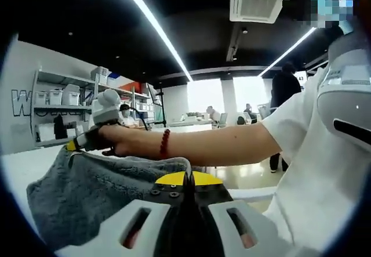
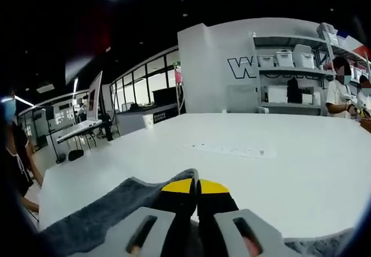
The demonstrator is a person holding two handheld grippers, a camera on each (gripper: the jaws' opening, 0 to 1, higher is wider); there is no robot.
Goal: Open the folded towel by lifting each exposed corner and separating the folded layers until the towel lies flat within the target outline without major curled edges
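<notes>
The grey towel [image 1: 87, 193] hangs bunched between both grippers, lifted off the white table [image 2: 278, 176]. In the left gripper view my left gripper [image 1: 188, 178] has its yellow-tipped jaws pressed together on a towel edge. My right gripper [image 1: 75, 145], held in a hand with a red bead bracelet [image 1: 165, 144] on the wrist, pinches another corner at the far left. In the right gripper view the right gripper [image 2: 196, 185] is shut on the towel [image 2: 104, 213], which drapes down to the left. More grey cloth shows at the bottom right corner.
A white power strip [image 2: 229, 148] lies mid-table. An open laptop [image 2: 87, 112] and a cup [image 2: 149, 119] stand at the far left. Shelves with bins [image 2: 290, 74] line the back wall. The person's white-shirted body [image 1: 313, 170] is close on the right, with other people behind.
</notes>
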